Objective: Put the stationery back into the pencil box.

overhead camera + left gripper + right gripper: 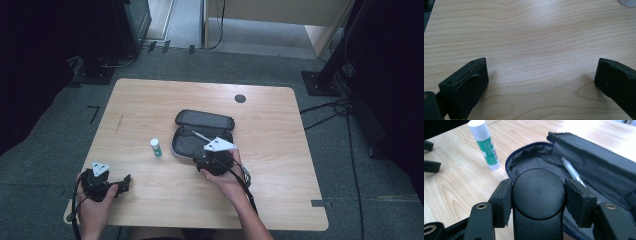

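Gripped firmly between the pads of the right gripper (206, 154): a black matte plastic object with a rounded end (538, 195), hanging just above the near rim of the open dark grey fabric pencil case (599, 167); probably the step of putting it inside.

To do it well: hold the grip closed on both sides of the object until it is over the grey lining and not over the blue zipper edge; lower slowly and lay it along the length of the case; open the jaws only when it rests on the bottom.

At the near left corner of the light wooden table (536, 30): the left gripper (541, 67), jaws wide apart with nothing between them; well apart from the case, so no obstacle. Just left of the case, upright and not touching it: a green and white glue stick with a white cap (486, 145); easy to knock over with a wide swing. Inside the case, beyond the object: a thin pale pen (571, 171); better to set the object beside it, not on top. Farther still, near the far table edge: a small dark round hole (240, 98).
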### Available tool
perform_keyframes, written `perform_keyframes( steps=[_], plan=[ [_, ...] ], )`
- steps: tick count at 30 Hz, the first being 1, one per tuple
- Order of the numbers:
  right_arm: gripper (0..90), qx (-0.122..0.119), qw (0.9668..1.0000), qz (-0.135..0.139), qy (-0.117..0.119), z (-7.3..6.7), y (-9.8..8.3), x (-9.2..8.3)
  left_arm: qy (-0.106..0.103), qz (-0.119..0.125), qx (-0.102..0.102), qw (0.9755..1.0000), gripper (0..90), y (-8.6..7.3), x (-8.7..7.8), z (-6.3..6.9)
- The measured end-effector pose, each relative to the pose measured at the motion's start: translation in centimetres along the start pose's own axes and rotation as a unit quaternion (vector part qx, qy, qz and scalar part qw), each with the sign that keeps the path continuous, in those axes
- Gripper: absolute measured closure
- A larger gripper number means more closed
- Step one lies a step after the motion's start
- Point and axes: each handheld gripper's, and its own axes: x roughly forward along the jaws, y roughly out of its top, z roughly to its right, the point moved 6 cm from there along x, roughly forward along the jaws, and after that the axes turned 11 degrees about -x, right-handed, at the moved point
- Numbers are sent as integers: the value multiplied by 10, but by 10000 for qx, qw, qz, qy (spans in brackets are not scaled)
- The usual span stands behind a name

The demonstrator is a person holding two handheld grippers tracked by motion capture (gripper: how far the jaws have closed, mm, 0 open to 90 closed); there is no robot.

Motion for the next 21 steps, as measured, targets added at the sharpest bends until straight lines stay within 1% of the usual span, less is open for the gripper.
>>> perform_keyframes(
  steps=[3, 5, 9, 12, 14, 15, 19, 21],
  plan=[
    [419, -36, 10000, 7, 10, 4, 8, 8, -2, 5, -8, 10000, 0, 0, 0, 0],
    [419, -23, 10000, 19, 71, 6, 12, 12, -3, 4, -8, 10000, 0, 0, 0, 0],
    [418, -94, 9998, 23, 155, 13, 19, 23, -1, -3, 3, 10000, 0, 0, 0, 0],
    [419, -85, 9997, 20, 223, 17, 21, 30, -1, -4, 2, 10000, 0, 0, 0, 0],
    [419, -18, 9997, 33, 257, 18, 22, 34, -1, -3, 2, 10000, 0, 0, 0, 0],
    [418, -11, 9997, 28, 259, 20, 22, 37, -1, -4, 0, 10000, 0, 0, 0, 0],
    [418, -30, 9999, -75, 130, 27, 23, 45, -2, -1, 2, 10000, 0, 0, 0, 0],
    [418, -94, 9998, -120, 109, 31, 22, 48, -3, 0, 2, 10000, 0, 0, 0, 0]
  ],
)
